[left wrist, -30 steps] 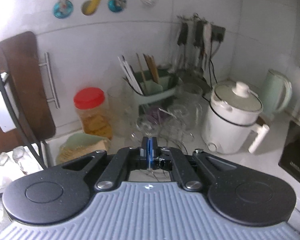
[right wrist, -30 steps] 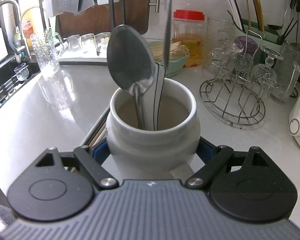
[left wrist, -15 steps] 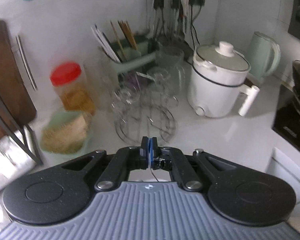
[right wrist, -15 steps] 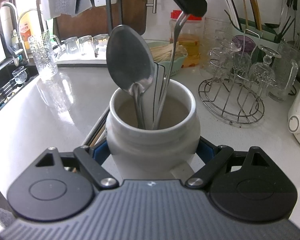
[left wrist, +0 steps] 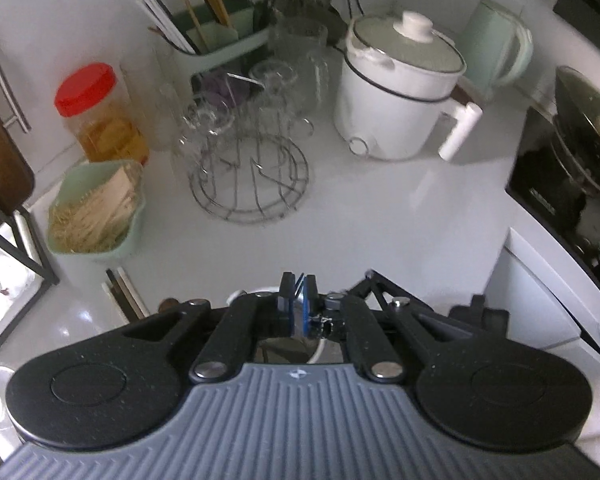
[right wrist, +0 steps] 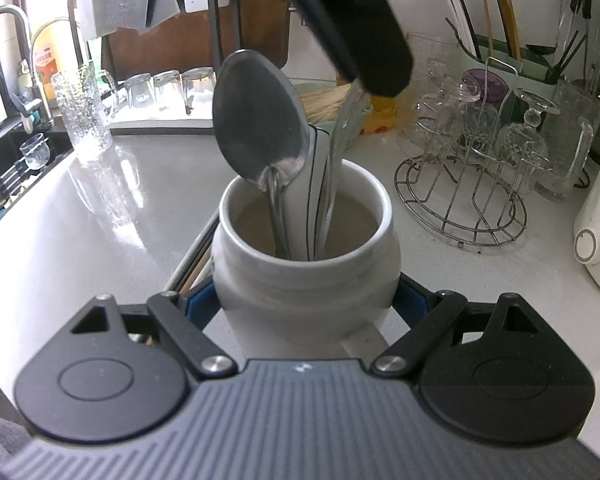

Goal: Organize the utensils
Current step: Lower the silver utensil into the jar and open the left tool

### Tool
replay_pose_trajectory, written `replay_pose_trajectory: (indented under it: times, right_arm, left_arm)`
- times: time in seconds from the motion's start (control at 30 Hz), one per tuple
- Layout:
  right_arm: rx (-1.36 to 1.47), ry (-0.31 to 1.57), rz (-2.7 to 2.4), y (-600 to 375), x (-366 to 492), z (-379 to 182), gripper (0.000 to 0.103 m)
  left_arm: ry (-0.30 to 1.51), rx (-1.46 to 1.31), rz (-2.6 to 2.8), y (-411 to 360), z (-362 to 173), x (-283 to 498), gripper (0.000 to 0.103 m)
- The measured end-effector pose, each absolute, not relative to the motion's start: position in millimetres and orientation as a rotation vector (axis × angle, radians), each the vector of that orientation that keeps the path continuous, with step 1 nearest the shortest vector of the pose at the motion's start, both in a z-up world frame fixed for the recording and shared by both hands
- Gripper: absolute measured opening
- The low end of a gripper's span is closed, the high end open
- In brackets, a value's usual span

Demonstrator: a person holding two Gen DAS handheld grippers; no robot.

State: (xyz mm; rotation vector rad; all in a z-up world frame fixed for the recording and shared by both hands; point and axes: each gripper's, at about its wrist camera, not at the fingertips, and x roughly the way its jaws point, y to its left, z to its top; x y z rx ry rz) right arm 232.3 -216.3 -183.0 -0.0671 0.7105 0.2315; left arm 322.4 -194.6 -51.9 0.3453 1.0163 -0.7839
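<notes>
My right gripper (right wrist: 306,300) is shut on a white ceramic jar (right wrist: 306,280) that stands on the white counter. A large metal spoon (right wrist: 256,116) and a white utensil with a black outline (right wrist: 314,168) stand in the jar. My left gripper (right wrist: 376,84) hangs over the jar from the upper right, shut on the top of a thin metal utensil (right wrist: 340,140) whose lower end is inside the jar. In the left wrist view the left gripper (left wrist: 297,292) pinches that thin handle above the jar rim (left wrist: 252,294).
Chopsticks (left wrist: 122,292) lie on the counter beside the jar. A wire rack of glasses (right wrist: 468,184) stands to the right, with a white cooker (left wrist: 400,88) and a green kettle (left wrist: 496,44) beyond. A green basket (left wrist: 96,208), a red-lidded jar (left wrist: 96,116) and a utensil caddy (left wrist: 216,40) line the back. A tall glass (right wrist: 82,116) stands near the sink at the left.
My left gripper tipped downward and came in over the jar, so the metal utensil it holds now leans in the jar. The right gripper and jar stayed still.
</notes>
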Motion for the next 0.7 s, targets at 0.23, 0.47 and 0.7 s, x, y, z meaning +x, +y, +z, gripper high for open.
replay_pose_trajectory:
  times: [0.23,0.47,0.7]
  right_arm:
    - [-0.067,0.705,0.240,-217.9,232.1,-184.2,0.091]
    - [-0.065,0.699,0.247,-220.1,231.7,-185.1,0.091]
    - [-0.063,0.695,0.236,-218.2,230.1,-185.0,0.091]
  left_arm:
    - [1.111,0.355,-0.806,-194.1,-63.4,327.4,0.005]
    - [1.156,0.386,-0.812,-198.7,-81.9,330.5,0.005]
    - [1.179,0.383,-0.800,-200.5,-87.2,332.7,0.005]
